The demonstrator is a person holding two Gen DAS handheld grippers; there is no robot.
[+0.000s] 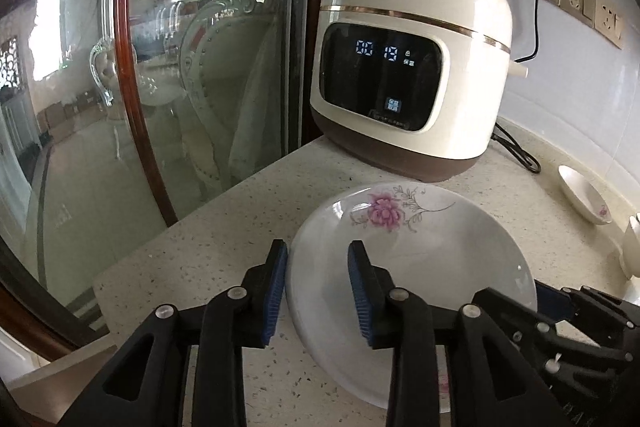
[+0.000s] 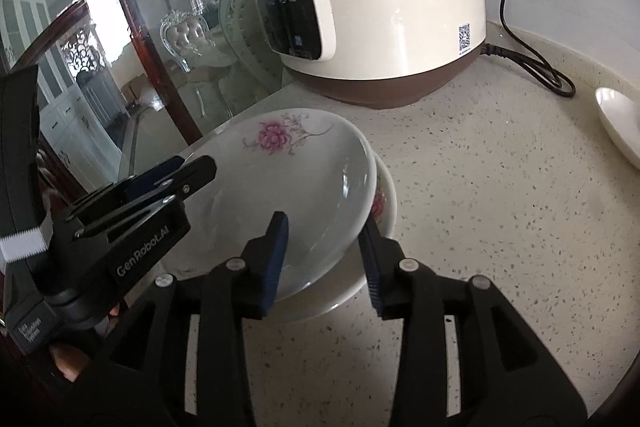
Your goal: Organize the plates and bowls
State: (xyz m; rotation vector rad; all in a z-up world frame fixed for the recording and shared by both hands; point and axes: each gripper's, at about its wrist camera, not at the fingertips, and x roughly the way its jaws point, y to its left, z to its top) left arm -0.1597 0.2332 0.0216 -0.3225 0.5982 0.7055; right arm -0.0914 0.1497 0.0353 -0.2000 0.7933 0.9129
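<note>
Your left gripper (image 1: 318,291) stands with its jaws spread across the left rim of the top plate (image 1: 416,259), pads clear of it. Your right gripper (image 2: 324,259) is likewise parted around that plate's right rim, not pinching. That flowered plate sits tilted on a second plate (image 2: 384,211) on the speckled counter (image 2: 500,211), near its left edge beside the glass door (image 1: 160,87). Farther back stands the rice cooker (image 1: 408,67), and a small dish (image 1: 584,195) lies at far right.

Each black tool (image 2: 326,259) has blue ribbed pads (image 2: 276,259), silver screws, white "GenRobot.AI" lettering.
</note>
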